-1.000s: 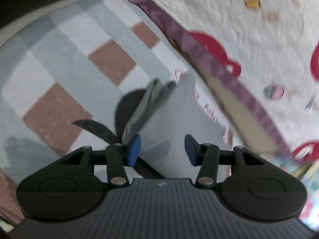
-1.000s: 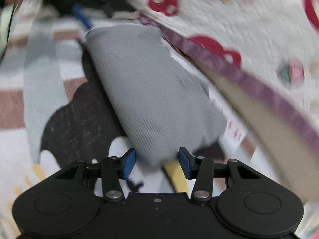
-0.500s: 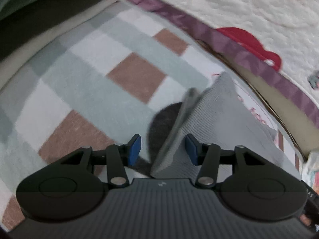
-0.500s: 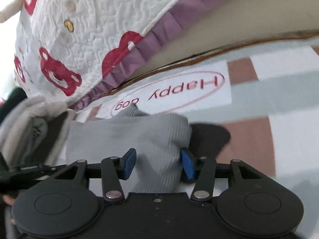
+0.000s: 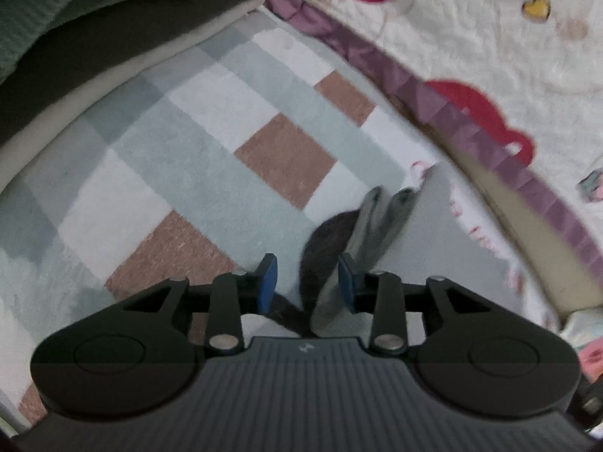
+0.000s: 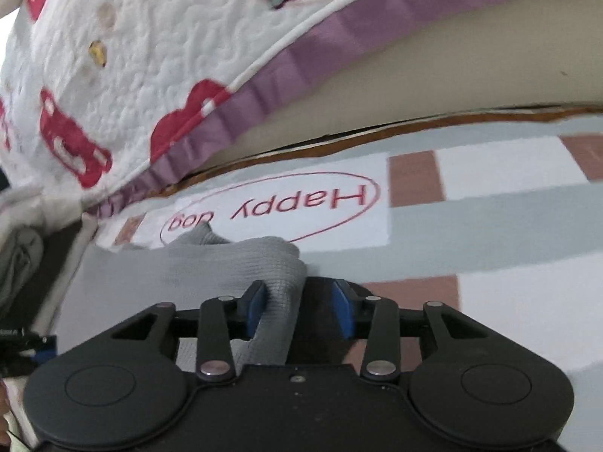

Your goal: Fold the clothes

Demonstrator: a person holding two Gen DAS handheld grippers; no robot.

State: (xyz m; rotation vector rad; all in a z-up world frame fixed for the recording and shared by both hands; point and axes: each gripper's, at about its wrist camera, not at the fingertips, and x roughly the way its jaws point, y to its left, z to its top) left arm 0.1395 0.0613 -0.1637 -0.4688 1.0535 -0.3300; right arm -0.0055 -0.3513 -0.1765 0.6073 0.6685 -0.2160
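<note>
A grey knit garment (image 5: 433, 256) lies folded on the checked rug (image 5: 158, 173), its layered end toward the far side. My left gripper (image 5: 308, 282) stands open at the garment's left edge. That edge lies by the right pad (image 5: 346, 282), and dark shadow fills the rest of the gap. In the right wrist view the garment (image 6: 188, 275) spreads to the left. One thick fold of it hangs between the jaws of my right gripper (image 6: 299, 309), which are opening. The fold rests against the left pad (image 6: 256, 307), with a clear gap to the right pad.
A white quilt (image 5: 490, 37) with red shapes and a purple border (image 6: 301, 60) hangs over a beige bed base (image 6: 452, 86) along the rug. A green knit and dark cloth pile (image 5: 56, 11) sits at far left. A red "Happy dog" oval (image 6: 271, 207) marks the rug.
The right wrist view has rolled round from along the garment to across it. The cloth filled the right gripper's gap before; now it touches only the left pad. The left view has swung slightly.
</note>
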